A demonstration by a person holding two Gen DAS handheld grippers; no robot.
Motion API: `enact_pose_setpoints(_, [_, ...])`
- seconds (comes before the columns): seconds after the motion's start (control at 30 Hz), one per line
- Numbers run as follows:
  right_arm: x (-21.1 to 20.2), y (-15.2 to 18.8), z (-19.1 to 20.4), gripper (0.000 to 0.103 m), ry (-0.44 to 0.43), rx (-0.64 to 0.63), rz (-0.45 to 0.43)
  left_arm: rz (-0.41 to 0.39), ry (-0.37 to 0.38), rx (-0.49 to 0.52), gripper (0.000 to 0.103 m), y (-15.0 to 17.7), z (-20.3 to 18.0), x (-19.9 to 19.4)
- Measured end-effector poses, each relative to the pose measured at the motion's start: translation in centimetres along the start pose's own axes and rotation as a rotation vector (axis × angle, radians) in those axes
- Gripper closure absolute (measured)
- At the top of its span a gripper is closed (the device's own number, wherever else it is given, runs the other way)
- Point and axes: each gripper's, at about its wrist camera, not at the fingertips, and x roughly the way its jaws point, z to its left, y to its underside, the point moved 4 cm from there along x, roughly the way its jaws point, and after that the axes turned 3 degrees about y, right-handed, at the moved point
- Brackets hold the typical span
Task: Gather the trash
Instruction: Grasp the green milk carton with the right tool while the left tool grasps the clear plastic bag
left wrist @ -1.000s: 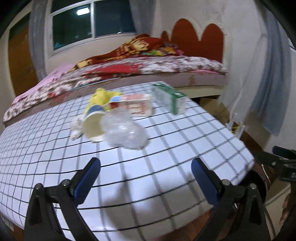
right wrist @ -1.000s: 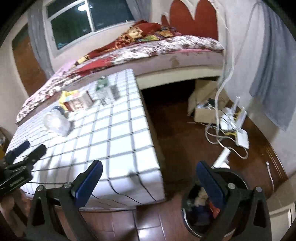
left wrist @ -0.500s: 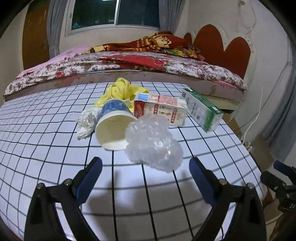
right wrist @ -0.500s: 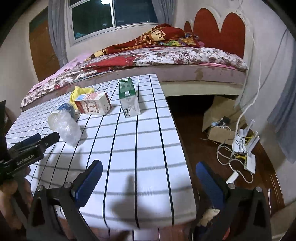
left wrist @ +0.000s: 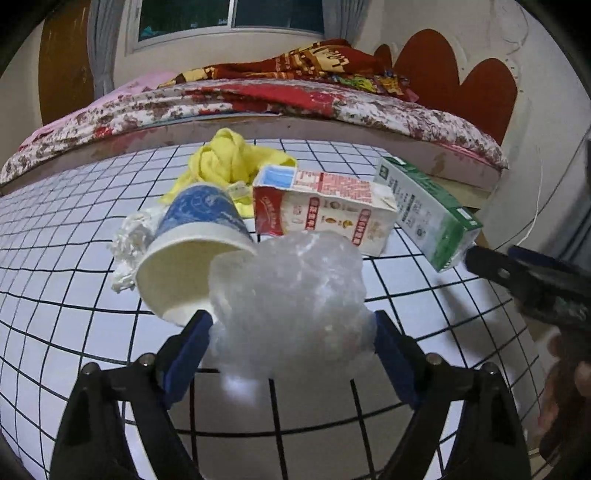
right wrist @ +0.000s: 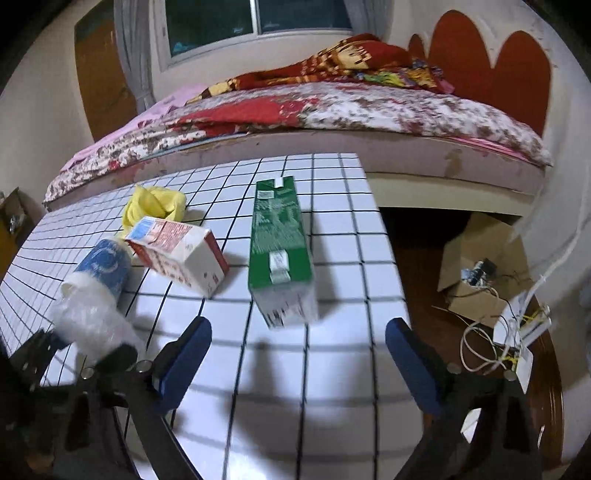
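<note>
Covering the table [left wrist: 74,302] is a white cloth gridded in black lines; behind it runs a bed [left wrist: 258,107] with a floral spread and a red blanket, a red scalloped headboard [left wrist: 461,81] on the wall, and a dark window [left wrist: 229,14] above. Right of the table, on brown floor, sit a cardboard box [right wrist: 476,266] and tangled white cables [right wrist: 513,332].

Landmark: the red-and-white carton [left wrist: 325,206], lying on its side mid-table. Just left of it, a blue paper cup [left wrist: 192,251] lies tipped, mouth toward the camera; crumpled white paper [left wrist: 131,243] lies left of the cup. Behind the carton, a yellow cloth [left wrist: 229,162]. To its right, a green carton [right wrist: 279,251] lies flat, apart from it. In front of it, a crumpled clear plastic wad [left wrist: 291,295] touches the cup's rim.

Left gripper [left wrist: 291,336]: jaws spread, the plastic wad sits between the blue pads, close to both; whether they touch it I cannot tell. Right gripper [right wrist: 297,350]: jaws wide apart, holding nothing, green carton's near end just ahead of the gap.
</note>
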Motion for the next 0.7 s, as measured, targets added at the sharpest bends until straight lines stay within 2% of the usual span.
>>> enact_pose_setpoints(0.07, [1.0, -0.7, 0.4, 0.018, -0.005, -0.005, 0.012, 0.004, 0.000, -0.009, 0.017, -0.1, 0.2, 0.1])
enact_pose_setpoints(0.13, [1.9, -1.1, 0.7, 0.031, -0.008, -0.005, 0.029, 0.015, 0.008, -0.011, 0.026, 0.0, 0.1, 0.2])
enact_pose_setpoints(0.17, [2.2, -1.1, 0.8, 0.041, -0.010, -0.006, 0.037, 0.018, 0.014, -0.011, 0.028, 0.0, 0.1, 0.3])
enact_pose_setpoints(0.2, [2.4, -1.1, 0.9, 0.058, -0.012, -0.008, 0.045, 0.015, 0.021, -0.012, 0.034, 0.1, 0.1, 0.2])
enact_pose_setpoints(0.3, [2.2, -0.7, 1.0, 0.060, -0.014, -0.008, 0.052, 0.015, 0.044, 0.001, 0.053, 0.3, -0.1, 0.0])
enact_pose_setpoints(0.33, [1.9, -0.5, 1.0, 0.061, -0.016, -0.008, 0.052, 0.013, 0.055, 0.002, 0.056, 0.4, -0.1, -0.1])
enact_pose_setpoints(0.7, [-4.9, 4.1, -0.2, 0.061, 0.043, -0.016, -0.017, -0.044, 0.115, 0.071, 0.060, 2.0, -1.0, -3.6])
